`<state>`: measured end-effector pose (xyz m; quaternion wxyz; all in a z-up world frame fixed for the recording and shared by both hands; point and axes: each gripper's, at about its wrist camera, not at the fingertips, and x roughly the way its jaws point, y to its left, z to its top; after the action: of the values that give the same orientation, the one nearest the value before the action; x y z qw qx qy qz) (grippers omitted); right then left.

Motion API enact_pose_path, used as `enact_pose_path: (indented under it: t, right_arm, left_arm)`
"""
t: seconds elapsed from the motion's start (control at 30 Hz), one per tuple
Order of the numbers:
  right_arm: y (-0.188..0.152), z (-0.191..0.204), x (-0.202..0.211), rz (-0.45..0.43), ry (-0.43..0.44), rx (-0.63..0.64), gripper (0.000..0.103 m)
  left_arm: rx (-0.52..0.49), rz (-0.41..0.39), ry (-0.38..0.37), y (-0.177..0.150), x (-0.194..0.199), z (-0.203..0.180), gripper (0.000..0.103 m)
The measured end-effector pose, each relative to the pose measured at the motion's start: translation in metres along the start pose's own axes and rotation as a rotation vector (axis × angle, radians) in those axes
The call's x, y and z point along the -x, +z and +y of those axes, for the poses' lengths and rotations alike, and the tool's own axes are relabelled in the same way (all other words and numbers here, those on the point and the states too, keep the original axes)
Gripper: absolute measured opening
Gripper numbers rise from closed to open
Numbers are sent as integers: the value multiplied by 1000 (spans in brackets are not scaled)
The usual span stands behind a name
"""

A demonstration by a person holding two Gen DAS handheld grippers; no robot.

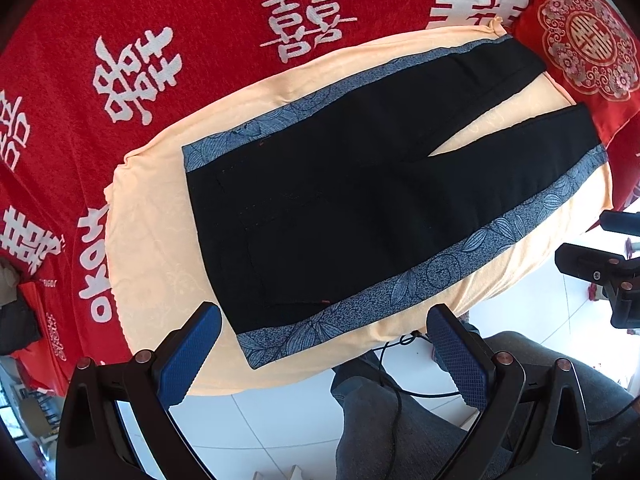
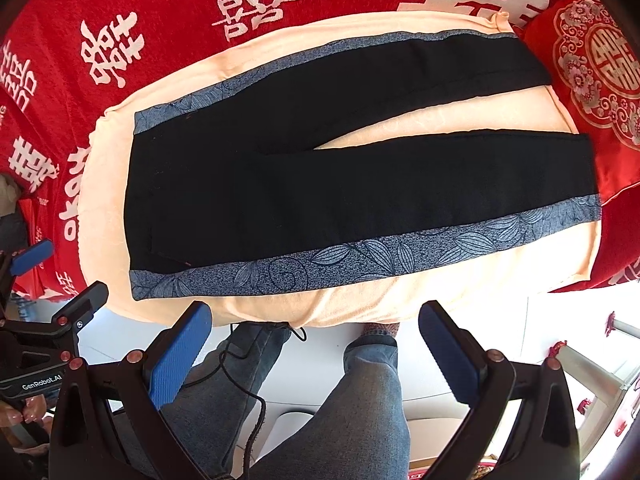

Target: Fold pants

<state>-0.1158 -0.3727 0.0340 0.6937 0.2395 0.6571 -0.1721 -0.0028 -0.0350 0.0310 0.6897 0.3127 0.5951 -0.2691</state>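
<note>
Black pants (image 1: 340, 200) with blue leaf-patterned side stripes lie flat and spread out on a cream cloth (image 1: 152, 216), waistband to the left, both legs running right with a gap between them. They also show in the right wrist view (image 2: 320, 184). My left gripper (image 1: 324, 320) is open and empty, held above the near edge by the waistband corner. My right gripper (image 2: 316, 316) is open and empty, held above the near edge of the cream cloth (image 2: 360, 300), near the middle of the pants. The left gripper also shows at the left of the right wrist view (image 2: 60, 280).
The cream cloth lies on a red bed cover with white characters (image 1: 200, 40). A red cushion (image 1: 588, 44) sits at the leg ends. The person's jeans-clad legs (image 2: 352, 400) and a black cable (image 2: 248, 380) are below, over white floor tiles.
</note>
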Motion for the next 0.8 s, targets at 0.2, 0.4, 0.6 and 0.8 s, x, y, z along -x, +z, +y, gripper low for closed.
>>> enact_pose_path:
  t: [0.2, 0.4, 0.6, 0.8]
  right_arm:
    - [2, -2, 0, -7, 30, 4, 103]
    - [12, -14, 2, -28, 78, 13, 103]
    - [16, -35, 4, -16, 108, 74, 103]
    - [9, -61, -1, 21, 107, 161, 103]
  left_arm:
    - [33, 15, 23, -5, -2, 3, 103]
    - [64, 2, 76, -8, 4, -3, 103]
    - [187, 14, 99, -14, 4, -13, 103]
    - [301, 46, 107, -27, 3, -35, 103]
